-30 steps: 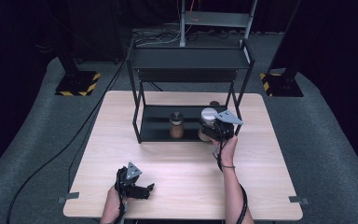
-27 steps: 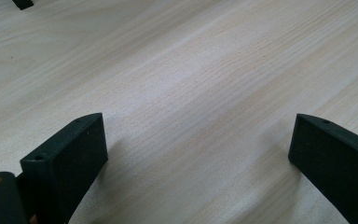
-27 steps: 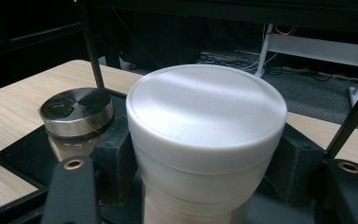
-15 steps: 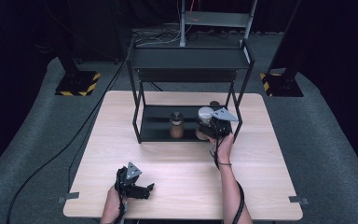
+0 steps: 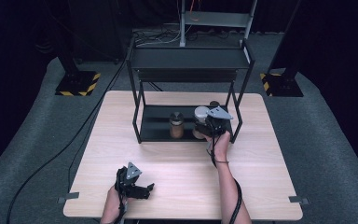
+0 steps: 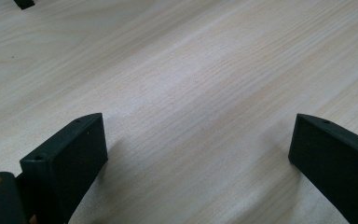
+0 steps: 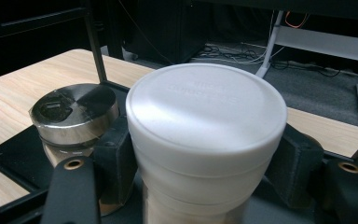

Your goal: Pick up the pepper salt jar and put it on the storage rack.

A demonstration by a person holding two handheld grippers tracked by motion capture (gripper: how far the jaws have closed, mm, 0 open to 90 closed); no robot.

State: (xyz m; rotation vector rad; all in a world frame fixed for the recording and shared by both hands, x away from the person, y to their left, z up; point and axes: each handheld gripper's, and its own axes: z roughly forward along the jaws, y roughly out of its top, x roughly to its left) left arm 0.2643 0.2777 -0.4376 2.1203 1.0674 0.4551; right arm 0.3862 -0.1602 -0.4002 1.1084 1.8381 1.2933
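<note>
Dark curtains ring a grey carpet, and on the pale wooden tabletop (image 5: pixel 177 163) a black two-tier rack (image 5: pixel 186 70) stands ahead of my tools. My right tool (image 7: pixel 205 172) is clamped on a white-lidded jar (image 7: pixel 205 135) on the rack's lower shelf, a metal-lidded jar (image 7: pixel 74 114) just beside it at its left. My left tool (image 6: pixel 196 154) rests with jaws wide apart and empty, well apart from both jars.

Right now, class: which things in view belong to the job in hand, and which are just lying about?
In the job:
- white-lidded jar, gripped by right tool
- black rack, lower shelf

Not in use:
- metal-lidded jar
- left tool, open over the table
- floor cables
</note>
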